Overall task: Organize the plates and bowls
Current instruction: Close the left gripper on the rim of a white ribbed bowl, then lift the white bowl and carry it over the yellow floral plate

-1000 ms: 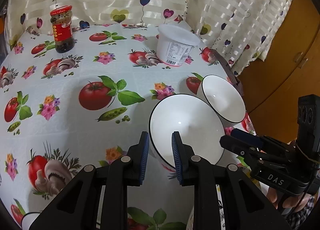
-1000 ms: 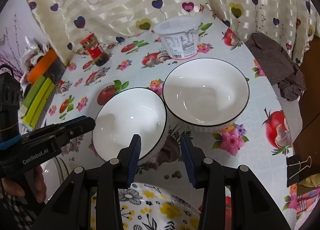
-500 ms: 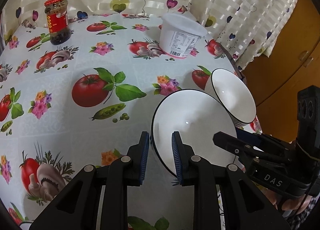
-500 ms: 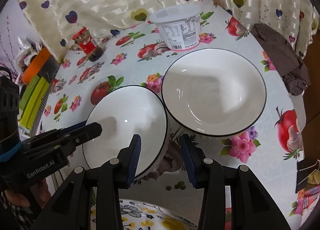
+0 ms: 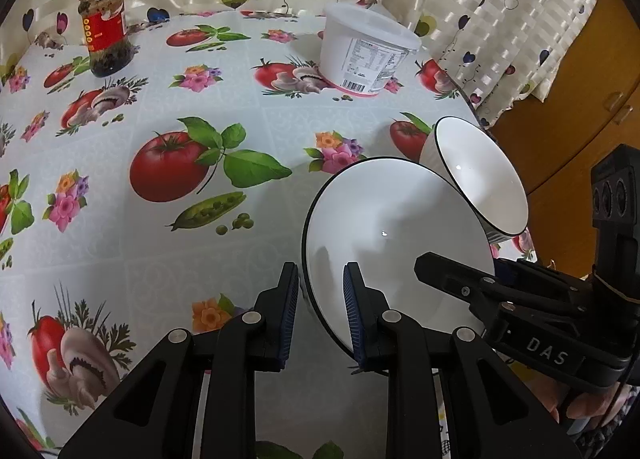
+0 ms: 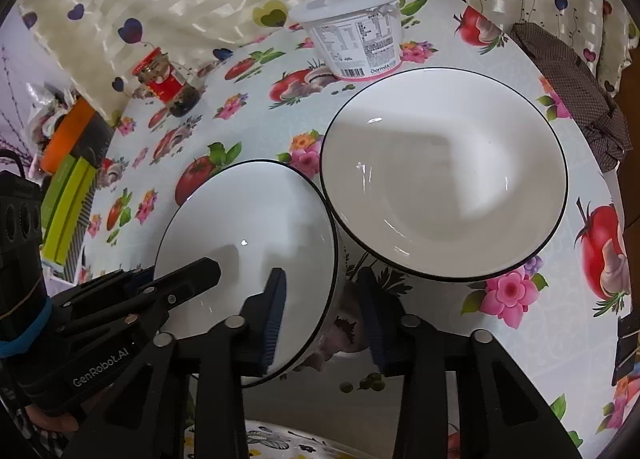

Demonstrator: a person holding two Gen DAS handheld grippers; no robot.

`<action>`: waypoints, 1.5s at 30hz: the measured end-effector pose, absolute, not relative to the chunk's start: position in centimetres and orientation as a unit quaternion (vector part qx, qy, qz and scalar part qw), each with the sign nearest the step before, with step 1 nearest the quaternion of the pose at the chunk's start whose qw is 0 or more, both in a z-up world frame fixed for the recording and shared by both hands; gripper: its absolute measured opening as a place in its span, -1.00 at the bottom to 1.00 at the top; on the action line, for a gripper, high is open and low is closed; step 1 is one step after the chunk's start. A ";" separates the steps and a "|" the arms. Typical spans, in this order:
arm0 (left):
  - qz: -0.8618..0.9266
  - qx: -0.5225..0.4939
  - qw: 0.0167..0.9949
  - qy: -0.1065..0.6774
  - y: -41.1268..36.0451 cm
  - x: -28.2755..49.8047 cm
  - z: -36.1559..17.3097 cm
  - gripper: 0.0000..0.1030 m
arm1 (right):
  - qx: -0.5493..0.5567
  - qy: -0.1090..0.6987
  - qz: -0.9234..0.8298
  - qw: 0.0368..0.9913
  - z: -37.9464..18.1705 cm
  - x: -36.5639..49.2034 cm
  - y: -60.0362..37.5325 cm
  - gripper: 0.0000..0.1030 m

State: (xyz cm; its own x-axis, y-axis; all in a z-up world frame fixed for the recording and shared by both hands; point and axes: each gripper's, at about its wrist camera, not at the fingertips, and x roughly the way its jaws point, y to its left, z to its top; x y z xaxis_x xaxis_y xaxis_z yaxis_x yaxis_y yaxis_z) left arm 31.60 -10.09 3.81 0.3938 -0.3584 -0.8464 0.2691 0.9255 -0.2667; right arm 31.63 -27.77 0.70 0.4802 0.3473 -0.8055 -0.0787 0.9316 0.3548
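Two white bowls with black rims stand side by side on the flowered tablecloth. The nearer bowl (image 5: 384, 211) (image 6: 248, 211) has both grippers at it. My left gripper (image 5: 320, 275) (image 6: 172, 273) straddles its left rim, one pad outside and one inside, with gaps still showing. My right gripper (image 6: 322, 283) (image 5: 460, 265) straddles the opposite rim; its jaws are closing, and the outer pad stands clear of the wall. The second bowl (image 5: 480, 179) (image 6: 440, 179) touches the first on its far right side.
A white lidded tub (image 5: 364, 55) (image 6: 352, 39) and a red-capped jar (image 5: 104, 27) (image 6: 168, 87) stand at the back by the curtain. A brown cloth (image 6: 572, 87) lies at the right edge. A patterned plate (image 6: 280, 443) lies just under my right gripper.
Both grippers have come down and closer to the nearer bowl, so its rim sits deeper between each pair of fingers. The right jaws have narrowed. The bowls stay put.
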 end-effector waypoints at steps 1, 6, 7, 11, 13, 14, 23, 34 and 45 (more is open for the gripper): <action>-0.187 -0.044 0.834 0.517 -10.1 31.6 3.8 -0.53 | 0.135 0.495 0.125 0.849 0.6 31.7 -27.8 -0.43; -0.188 -0.045 0.833 0.519 -10.1 31.7 3.7 -0.53 | 0.142 0.493 0.129 0.848 0.5 31.7 -27.8 -0.48; -0.187 -0.046 0.833 0.519 -10.1 31.7 3.7 -0.53 | 0.143 0.493 0.129 0.849 0.5 31.7 -27.7 -0.51; -0.188 -0.043 0.834 0.517 -10.2 31.7 3.7 -0.54 | 0.143 0.491 0.126 0.850 0.5 31.7 -27.7 -0.56; -0.187 -0.042 0.835 0.516 -10.3 31.7 3.7 -0.55 | 0.144 0.490 0.124 0.851 0.5 31.8 -27.7 -0.57; -0.186 -0.042 0.835 0.516 -10.3 31.7 3.7 -0.56 | 0.144 0.490 0.123 0.851 0.5 31.8 -27.6 -0.57; -0.183 -0.043 0.837 0.514 -10.1 31.4 3.8 -0.59 | 0.150 0.488 0.122 0.851 0.6 31.9 -27.8 -0.62; -0.173 -0.042 0.840 0.513 -9.8 31.0 4.4 -0.62 | 0.156 0.482 0.124 0.854 1.3 31.7 -27.9 -0.71; -0.169 -0.046 0.844 0.507 -9.4 30.2 5.2 -0.62 | 0.154 0.473 0.127 0.858 2.0 30.8 -27.6 -0.72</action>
State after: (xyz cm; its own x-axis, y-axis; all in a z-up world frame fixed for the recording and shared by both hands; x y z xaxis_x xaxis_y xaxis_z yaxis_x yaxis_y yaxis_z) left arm 30.24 -9.43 5.19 0.4278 -0.3322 -0.8406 0.2391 0.9385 -0.2492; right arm 30.83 -27.59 2.03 0.5193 0.3641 -0.7731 -0.0717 0.9201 0.3851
